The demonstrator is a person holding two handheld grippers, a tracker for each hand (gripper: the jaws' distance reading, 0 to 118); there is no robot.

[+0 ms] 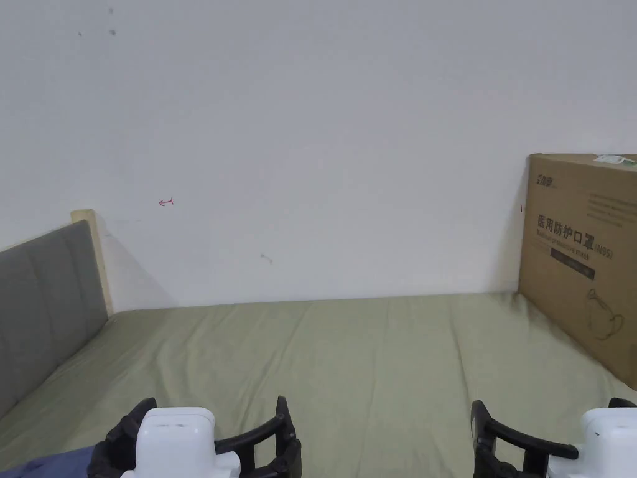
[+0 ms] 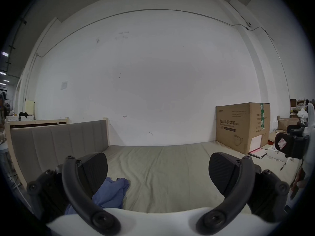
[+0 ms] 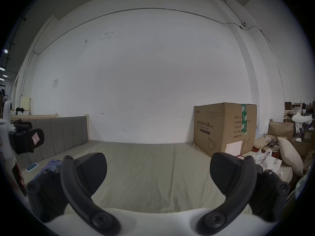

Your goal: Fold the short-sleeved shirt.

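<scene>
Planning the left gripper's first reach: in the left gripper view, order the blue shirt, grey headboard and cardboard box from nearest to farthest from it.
1. Blue shirt, crumpled by the left gripper's left jaw.
2. Grey headboard, farther left.
3. Cardboard box, far right by the wall.

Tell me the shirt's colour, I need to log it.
Blue, plain as far as visible. The shirt shows best in the left gripper view.

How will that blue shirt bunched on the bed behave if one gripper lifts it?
The blue shirt lies crumpled in soft folds, so it will probably drape limply and hang unevenly. It looks thin, so likely light. Bunched layers may come up together from the bed sheet.
</scene>
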